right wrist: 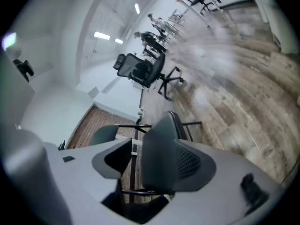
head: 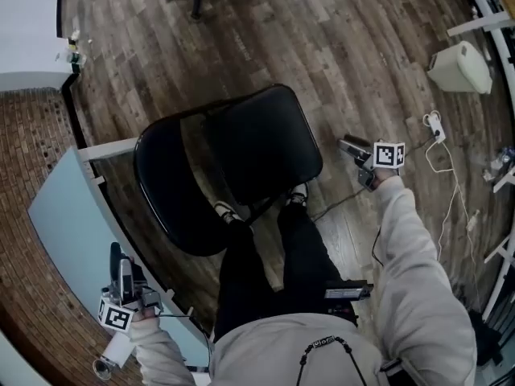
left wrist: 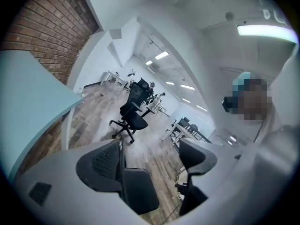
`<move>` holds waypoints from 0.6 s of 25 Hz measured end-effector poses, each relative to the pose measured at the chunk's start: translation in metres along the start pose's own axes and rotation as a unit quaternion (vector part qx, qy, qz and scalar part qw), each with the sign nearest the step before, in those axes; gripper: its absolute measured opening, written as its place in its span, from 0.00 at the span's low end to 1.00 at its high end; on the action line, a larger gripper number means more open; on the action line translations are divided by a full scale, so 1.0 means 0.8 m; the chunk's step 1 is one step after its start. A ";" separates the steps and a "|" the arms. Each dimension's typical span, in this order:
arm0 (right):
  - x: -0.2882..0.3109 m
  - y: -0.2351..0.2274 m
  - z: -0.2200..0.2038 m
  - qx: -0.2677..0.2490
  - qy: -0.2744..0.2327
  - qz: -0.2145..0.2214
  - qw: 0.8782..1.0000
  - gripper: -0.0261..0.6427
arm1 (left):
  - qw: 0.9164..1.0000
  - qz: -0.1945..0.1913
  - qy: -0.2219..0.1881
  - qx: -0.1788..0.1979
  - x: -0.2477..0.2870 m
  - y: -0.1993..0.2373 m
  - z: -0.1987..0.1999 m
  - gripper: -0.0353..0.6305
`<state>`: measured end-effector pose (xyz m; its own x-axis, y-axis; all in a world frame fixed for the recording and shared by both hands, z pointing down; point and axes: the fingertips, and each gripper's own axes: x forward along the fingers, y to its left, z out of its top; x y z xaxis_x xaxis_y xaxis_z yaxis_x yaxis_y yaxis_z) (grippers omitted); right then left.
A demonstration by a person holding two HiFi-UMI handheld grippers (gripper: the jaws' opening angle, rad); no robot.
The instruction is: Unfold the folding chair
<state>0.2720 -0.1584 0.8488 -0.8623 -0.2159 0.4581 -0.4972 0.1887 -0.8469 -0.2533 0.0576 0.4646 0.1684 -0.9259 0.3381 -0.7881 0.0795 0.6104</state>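
The black folding chair (head: 265, 143) stands opened out on the wood floor in the head view, its padded seat and backrest spread apart, just in front of the person's shoes. My right gripper (head: 348, 146) hovers to the right of the seat, apart from it, open and empty. My left gripper (head: 119, 262) is at the lower left over the pale blue tabletop, away from the chair, also open with nothing in it. In the right gripper view the open jaws (right wrist: 136, 161) look toward the chair's edge (right wrist: 180, 121). The left gripper (left wrist: 164, 172) faces the room with its jaws spread.
A pale blue table (head: 72, 223) runs beside a brick wall (head: 24, 135) at the left. A wheeled office chair (left wrist: 131, 111) stands farther off. A white bin (head: 460, 67), a power strip with cables (head: 438, 127) and desk legs lie at the right. The person's legs (head: 273, 256) stand behind the chair.
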 end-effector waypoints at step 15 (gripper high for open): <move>-0.191 0.790 0.103 -0.268 -0.230 0.093 0.931 0.05 | 0.991 -0.086 -0.065 0.083 -0.079 -0.224 0.162 0.06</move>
<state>0.0974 -0.0852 0.2210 -0.8672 -0.4956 0.0476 -0.4258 0.6886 -0.5869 -0.1992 0.0536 0.2409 0.2403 -0.9609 0.1376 -0.8421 -0.1359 0.5219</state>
